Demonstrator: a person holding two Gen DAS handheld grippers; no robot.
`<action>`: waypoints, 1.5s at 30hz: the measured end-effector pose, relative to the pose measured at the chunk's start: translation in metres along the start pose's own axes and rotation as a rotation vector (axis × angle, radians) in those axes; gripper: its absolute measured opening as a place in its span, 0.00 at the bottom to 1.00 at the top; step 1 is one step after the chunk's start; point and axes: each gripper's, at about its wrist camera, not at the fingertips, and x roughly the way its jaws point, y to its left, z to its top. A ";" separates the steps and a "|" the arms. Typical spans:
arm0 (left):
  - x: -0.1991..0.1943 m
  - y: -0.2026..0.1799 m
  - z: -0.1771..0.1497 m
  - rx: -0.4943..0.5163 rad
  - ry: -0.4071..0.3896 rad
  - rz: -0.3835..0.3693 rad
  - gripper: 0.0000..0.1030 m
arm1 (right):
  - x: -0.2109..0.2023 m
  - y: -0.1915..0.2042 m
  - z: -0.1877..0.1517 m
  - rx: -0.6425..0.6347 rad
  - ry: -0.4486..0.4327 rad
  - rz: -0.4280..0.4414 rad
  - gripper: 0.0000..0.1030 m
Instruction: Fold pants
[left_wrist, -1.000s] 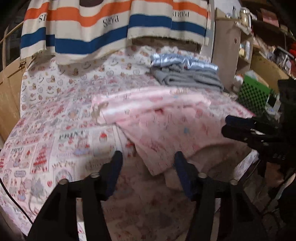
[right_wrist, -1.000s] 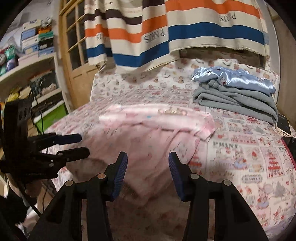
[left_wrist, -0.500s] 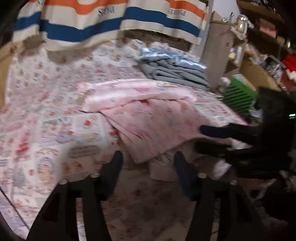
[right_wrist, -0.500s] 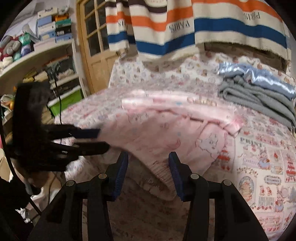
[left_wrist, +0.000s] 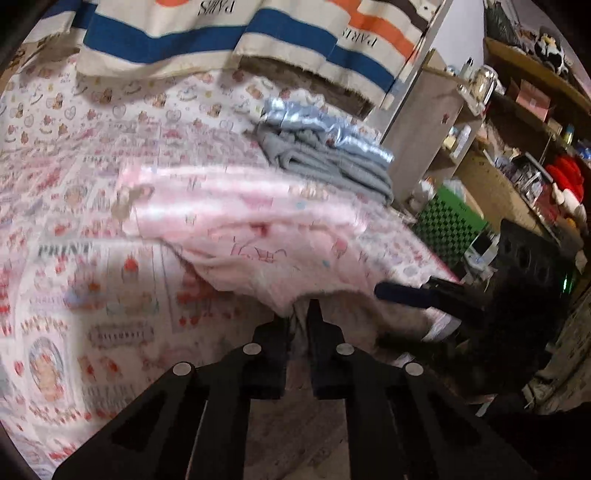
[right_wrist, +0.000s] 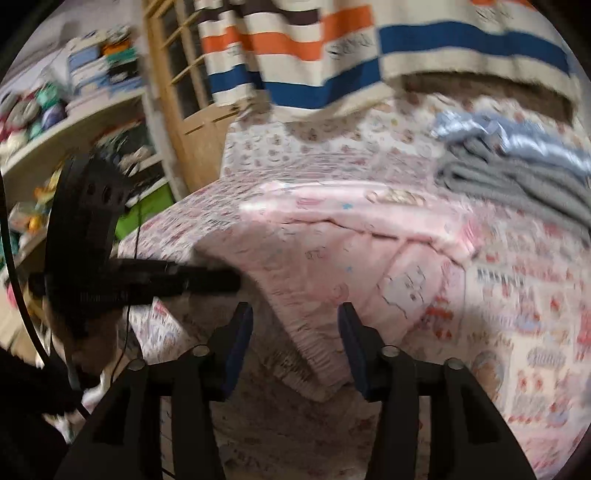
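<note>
Here the soft, light pink pants (left_wrist: 258, 236) drape limply; left gripper (left_wrist: 300, 314) closing on their lower-centre hem, right gripper (right_wrist: 295, 325) opening, astride the other hem.

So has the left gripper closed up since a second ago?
Yes. The left gripper stood with its jaws wide apart over the printed bedsheet; now they are closing together at the near hem of the pink pants, with fabric between them.
</note>
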 end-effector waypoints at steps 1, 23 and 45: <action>-0.001 0.000 0.004 -0.006 -0.003 -0.001 0.08 | 0.001 0.005 0.002 -0.049 0.006 -0.009 0.65; -0.018 0.011 0.037 -0.004 -0.106 0.054 0.36 | 0.020 -0.019 0.032 -0.136 0.011 -0.117 0.24; 0.045 0.040 0.080 0.072 -0.055 0.220 0.55 | 0.053 -0.128 0.111 0.249 -0.076 -0.148 0.64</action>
